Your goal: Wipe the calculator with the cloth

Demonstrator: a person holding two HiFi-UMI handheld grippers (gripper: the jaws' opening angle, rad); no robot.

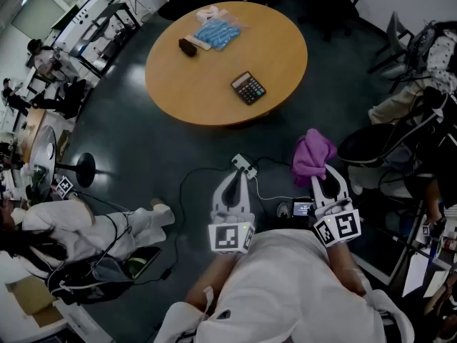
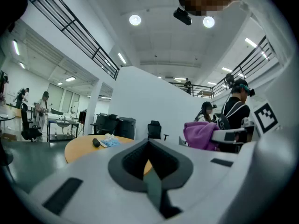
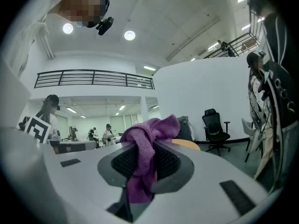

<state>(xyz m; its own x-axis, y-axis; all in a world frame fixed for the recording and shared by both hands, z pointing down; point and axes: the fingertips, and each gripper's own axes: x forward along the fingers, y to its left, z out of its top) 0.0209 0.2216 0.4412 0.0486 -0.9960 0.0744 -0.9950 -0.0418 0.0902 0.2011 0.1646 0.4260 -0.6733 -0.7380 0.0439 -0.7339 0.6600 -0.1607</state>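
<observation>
Round wooden table (image 1: 207, 91) taken as the reference.

Calculator (image 1: 248, 88): lay flat on the table top, keys up, right of centre and toward the edge nearest the person. Nothing touched it.

Far side of the table: a blue packet (image 1: 216, 33) with a small dark object (image 1: 188, 46) just beside it, both well apart from the calculator.

Left gripper (image 1: 241, 176): held level short of the table's near edge, over the dark floor and not above the top. Its jaws were pressed together with nothing between them. In the left gripper view the table edge and the blue packet showed beyond the tips.

Right gripper (image 1: 323, 179): also short of the table, off its near-right side, level. Its jaws pinched the purple cloth (image 1: 311, 153). The cloth was bunched in a loose knot above the pads, and a tail hung down below them in the right gripper view.

The cloth was clear of the table and well apart from the calculator.

A white power strip (image 1: 244, 165) with a cable lay on the floor between the table's near edge and the left gripper.
</observation>
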